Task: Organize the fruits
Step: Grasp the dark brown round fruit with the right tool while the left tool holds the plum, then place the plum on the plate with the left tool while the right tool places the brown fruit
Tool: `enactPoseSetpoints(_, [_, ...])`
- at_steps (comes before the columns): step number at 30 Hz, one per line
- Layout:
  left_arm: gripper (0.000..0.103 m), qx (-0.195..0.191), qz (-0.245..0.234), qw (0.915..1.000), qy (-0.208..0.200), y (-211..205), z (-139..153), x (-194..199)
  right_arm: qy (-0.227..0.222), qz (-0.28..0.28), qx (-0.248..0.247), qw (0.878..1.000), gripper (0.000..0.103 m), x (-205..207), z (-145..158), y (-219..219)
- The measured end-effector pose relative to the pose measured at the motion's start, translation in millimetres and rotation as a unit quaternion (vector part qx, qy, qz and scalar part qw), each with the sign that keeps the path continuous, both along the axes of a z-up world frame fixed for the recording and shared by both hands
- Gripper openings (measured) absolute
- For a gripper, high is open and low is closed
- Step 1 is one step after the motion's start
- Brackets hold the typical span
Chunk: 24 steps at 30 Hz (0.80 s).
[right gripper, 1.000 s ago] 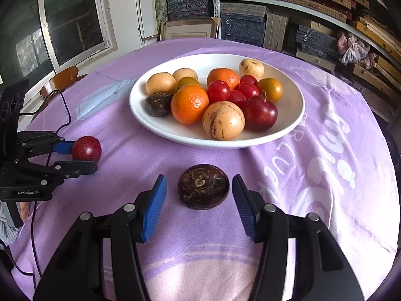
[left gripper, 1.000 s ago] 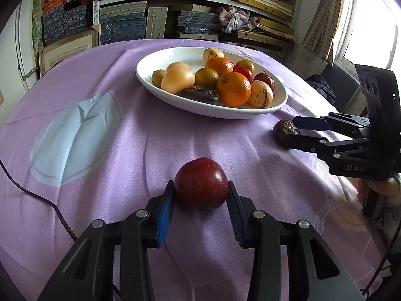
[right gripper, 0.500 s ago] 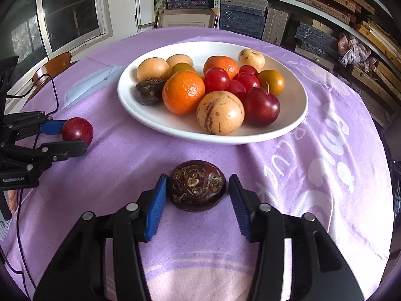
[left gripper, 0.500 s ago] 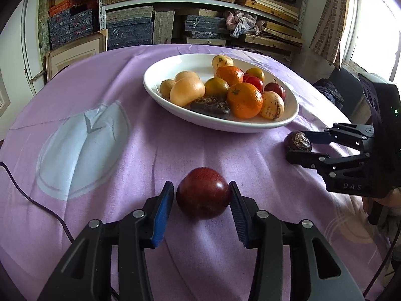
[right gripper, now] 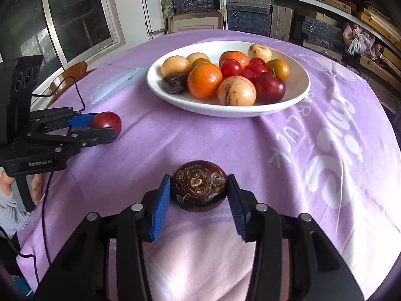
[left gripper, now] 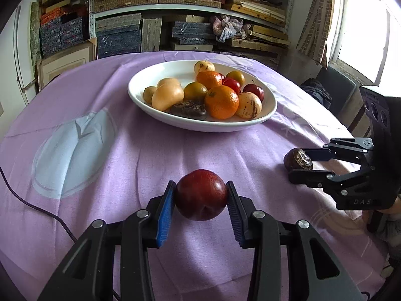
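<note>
One purple tablecloth on table; cluttered shelves behind; window.

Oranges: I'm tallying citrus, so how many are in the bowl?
2. One orange sits at the bowl's near side; the other orange lies behind it, partly hidden. More may be hidden.
</note>
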State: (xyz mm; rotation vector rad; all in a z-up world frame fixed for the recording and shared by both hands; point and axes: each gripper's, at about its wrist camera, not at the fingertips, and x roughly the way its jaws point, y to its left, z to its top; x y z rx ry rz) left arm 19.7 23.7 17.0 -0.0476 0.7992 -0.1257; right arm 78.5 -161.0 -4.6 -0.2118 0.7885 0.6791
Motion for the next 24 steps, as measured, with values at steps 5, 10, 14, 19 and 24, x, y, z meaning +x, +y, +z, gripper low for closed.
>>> enactPoseSetpoints(5, [0.041, 0.001, -0.025, 0.9996, 0.008, -21, -3, -5, 0.009, 0.015, 0.015, 1.000, 0.044, -24, -1, 4])
enactPoseSetpoints(10, [0.041, -0.008, -0.024, 0.9996, -0.016, -30, 12, -19, -0.018, 0.014, 0.022, 0.999, 0.043, -52, 20, -1])
enactPoseSetpoints(14, [0.040, -0.001, -0.014, 0.9984, -0.054, -30, 47, -32, -0.073, 0.005, 0.028, 0.997, 0.043, -73, 63, -13])
enactPoseSetpoints(19, [0.040, 0.026, -0.002, 0.9928, -0.117, -27, 118, -44, -0.159, -0.006, 0.055, 0.986, 0.043, -98, 143, -33])
enactPoseSetpoints(24, [0.040, 0.049, 0.004, 0.9859, -0.160, -26, 180, -42, -0.204, -0.018, 0.086, 0.975, 0.043, -97, 211, -45])
